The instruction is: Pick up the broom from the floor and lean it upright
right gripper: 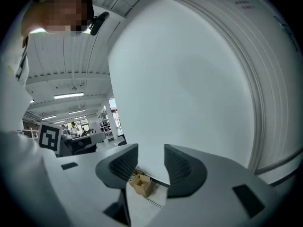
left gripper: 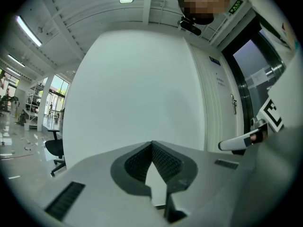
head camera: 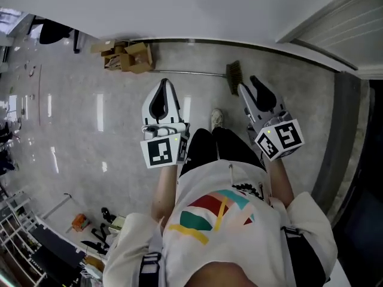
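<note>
The left gripper [head camera: 163,84] is pointing forward with its jaws meeting at the tips, gripping nothing. The right gripper [head camera: 246,84] is keeping its jaws partly apart, empty. Beyond them, the broom [head camera: 197,73] is lying flat on the floor [head camera: 90,130] along the wall, beside cardboard boxes [head camera: 128,55].

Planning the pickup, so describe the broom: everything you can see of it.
The broom lies flat on the pale floor along the foot of the wall. Its thin, metal-looking handle runs left toward the cardboard boxes; the brown bristle head is at the right end. Nothing grips it: the right tongs hover open near the head.
</note>
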The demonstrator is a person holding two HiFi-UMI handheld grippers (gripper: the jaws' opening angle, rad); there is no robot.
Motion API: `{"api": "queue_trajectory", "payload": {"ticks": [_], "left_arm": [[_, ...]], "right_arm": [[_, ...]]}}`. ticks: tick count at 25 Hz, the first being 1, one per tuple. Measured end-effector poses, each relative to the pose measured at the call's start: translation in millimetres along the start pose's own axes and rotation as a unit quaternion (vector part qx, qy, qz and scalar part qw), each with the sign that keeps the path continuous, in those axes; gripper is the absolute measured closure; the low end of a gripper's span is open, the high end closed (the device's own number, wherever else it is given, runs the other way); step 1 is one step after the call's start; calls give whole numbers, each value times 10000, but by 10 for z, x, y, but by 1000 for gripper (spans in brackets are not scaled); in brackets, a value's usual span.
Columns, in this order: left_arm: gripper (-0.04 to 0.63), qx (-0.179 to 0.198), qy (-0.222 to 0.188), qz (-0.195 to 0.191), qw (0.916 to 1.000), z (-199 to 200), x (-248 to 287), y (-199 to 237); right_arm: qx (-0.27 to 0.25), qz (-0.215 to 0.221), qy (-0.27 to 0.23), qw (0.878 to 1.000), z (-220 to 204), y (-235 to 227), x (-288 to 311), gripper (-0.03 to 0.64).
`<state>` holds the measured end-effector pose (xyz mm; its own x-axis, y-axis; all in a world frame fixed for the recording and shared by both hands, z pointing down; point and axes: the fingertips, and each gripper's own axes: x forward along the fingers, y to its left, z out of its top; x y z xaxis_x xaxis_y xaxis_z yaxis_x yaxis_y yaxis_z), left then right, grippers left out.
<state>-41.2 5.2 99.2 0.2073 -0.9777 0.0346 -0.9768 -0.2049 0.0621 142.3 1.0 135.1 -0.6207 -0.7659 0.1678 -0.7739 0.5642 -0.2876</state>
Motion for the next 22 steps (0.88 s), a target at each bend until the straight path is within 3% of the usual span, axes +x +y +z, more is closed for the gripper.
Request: {"api": "queue_trajectory", "payload": {"ticks": [1,2,10,14,18,22], "left_arm": [[551,2,25,30,10000,-4,92,40],[551,-2,55,55,10000,-3,159,79],[551,105,267,29,9996,-323,694,434],[551,214,742,172,9969,-1033,941,780],[551,49,640,348,9973,-1929,1270,1237],[551,-41,365,409,9985,-3030,1566,1634]], "right_arm": [[-9,7,36,10000,21,-58,120,449],[12,43,78,10000,38,-85,221,439],[-136,585,645,9961,-223,-224,983,440],[-497,958,1170,9873,-734,-297,1456,439],[-915,1422,1729,9703,-1597,-463,2053,440],[-1320,1580,2129,9551,-2714,-769,2606,440]]}}
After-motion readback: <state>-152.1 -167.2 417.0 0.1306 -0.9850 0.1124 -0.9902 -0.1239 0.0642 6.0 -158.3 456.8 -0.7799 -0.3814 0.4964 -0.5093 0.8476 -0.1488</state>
